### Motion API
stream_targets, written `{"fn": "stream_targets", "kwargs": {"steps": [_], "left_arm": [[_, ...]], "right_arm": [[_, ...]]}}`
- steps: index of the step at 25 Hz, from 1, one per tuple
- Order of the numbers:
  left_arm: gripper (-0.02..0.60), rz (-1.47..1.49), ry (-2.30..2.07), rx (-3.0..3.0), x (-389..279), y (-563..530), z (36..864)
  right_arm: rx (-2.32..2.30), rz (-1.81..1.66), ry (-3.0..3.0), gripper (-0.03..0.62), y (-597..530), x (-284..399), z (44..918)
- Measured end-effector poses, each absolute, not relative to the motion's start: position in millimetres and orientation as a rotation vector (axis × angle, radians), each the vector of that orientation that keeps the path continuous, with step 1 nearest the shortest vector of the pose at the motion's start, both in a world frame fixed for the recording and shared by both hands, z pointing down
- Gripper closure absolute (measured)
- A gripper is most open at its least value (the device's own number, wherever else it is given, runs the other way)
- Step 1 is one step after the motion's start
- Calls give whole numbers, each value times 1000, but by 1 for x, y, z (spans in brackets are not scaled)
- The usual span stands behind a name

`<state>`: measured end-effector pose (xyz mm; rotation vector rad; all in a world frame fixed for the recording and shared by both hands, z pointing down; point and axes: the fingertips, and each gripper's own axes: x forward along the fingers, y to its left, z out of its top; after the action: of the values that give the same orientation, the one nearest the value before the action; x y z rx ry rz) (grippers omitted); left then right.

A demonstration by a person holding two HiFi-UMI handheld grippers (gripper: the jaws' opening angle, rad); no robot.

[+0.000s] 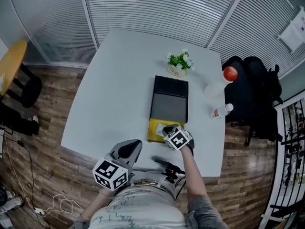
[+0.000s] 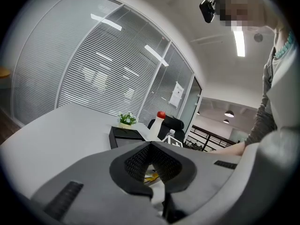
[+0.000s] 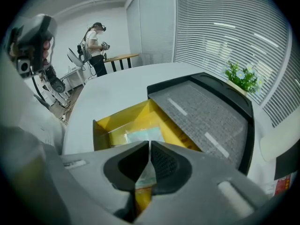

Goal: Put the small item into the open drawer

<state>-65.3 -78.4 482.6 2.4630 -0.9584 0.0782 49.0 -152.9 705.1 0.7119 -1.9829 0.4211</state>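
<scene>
Partly hidden — packet (image 3: 140, 136) in right gripper (image 3: 149, 145)

drawer (image 3: 123, 120): bright yellow
packet (image 3: 142, 137): pale teal, translucent
box (image 1: 169, 103): black rim, speckled grey top
table (image 1: 119, 80): plain white
plant (image 1: 179, 61): green leaves, white flowers
bottle (image 1: 219, 84): white, red cap
floor (image 1: 57, 171): brown wood planks
blinds (image 1: 157, 8): grey-white horizontal slats

Office: blind-covered glass partitions (image 1: 162, 4), white table (image 1: 119, 80).

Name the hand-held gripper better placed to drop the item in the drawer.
Right: the right hand-held gripper pinches the pale packet over the yellow drawer; the left hand-held gripper hangs back, empty.
</scene>
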Motion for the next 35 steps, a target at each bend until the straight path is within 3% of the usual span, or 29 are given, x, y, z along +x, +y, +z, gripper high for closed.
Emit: {"fn": "stream_targets", "kwargs": {"steps": [35], "left_arm": [[584, 130, -912, 2479, -71, -79, 486]], "right_arm": [[683, 414, -1851, 588, -156, 40, 723]]}}
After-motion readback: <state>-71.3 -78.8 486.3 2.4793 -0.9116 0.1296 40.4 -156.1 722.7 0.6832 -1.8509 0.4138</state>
